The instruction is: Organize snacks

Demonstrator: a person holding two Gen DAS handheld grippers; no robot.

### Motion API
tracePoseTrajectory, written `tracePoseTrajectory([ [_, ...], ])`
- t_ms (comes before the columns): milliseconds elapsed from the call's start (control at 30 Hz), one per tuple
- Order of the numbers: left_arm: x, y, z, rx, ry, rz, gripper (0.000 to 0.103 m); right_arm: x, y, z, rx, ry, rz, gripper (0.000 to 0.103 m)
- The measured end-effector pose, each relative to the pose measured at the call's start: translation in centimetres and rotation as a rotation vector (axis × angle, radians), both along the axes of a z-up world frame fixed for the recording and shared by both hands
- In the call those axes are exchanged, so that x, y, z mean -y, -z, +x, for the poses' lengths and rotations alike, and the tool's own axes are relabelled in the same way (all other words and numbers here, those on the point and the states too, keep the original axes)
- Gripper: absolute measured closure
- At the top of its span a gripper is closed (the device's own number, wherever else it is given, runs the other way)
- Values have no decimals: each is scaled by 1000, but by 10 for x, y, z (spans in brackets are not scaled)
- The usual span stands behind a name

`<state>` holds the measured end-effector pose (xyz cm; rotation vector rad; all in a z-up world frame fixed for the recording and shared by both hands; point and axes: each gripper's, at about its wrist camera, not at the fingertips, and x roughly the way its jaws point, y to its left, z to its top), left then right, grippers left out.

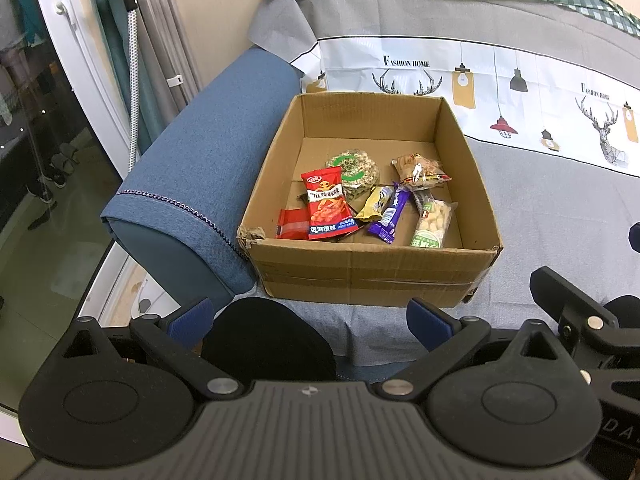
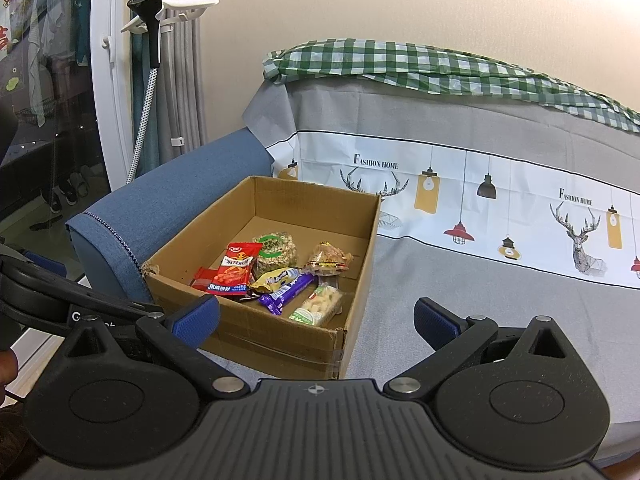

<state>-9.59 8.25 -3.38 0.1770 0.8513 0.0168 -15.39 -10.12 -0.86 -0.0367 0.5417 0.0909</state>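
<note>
An open cardboard box (image 1: 372,276) (image 2: 280,344) sits on the grey sofa seat beside the blue armrest. Inside lie several snacks: a red spicy-strip packet (image 1: 328,208) (image 2: 234,268), a small red packet (image 1: 290,224), a round green-labelled cake (image 1: 354,170) (image 2: 276,250), a yellow packet (image 1: 374,204), a purple bar (image 1: 390,214) (image 2: 286,294), a clear brown snack bag (image 1: 420,170) (image 2: 328,260) and a green-labelled puffed bar (image 1: 432,222) (image 2: 318,306). My left gripper (image 1: 310,320) is open and empty, in front of the box. My right gripper (image 2: 316,320) is open and empty, right of the left one.
The blue sofa armrest (image 1: 188,184) (image 2: 160,208) borders the box on the left. A printed cover (image 1: 520,88) (image 2: 500,200) and green checked cloth (image 2: 420,68) drape the backrest. A garment steamer hose (image 1: 134,92) and glass door stand at left.
</note>
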Motion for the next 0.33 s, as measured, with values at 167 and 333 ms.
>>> tracePoseTrajectory([
  [167, 0, 2, 1, -3, 1, 5, 0, 0, 0, 0, -1, 0, 0, 1],
  [333, 1, 1, 1, -1, -2, 11, 0, 0, 2, 1, 0, -2, 3, 1],
])
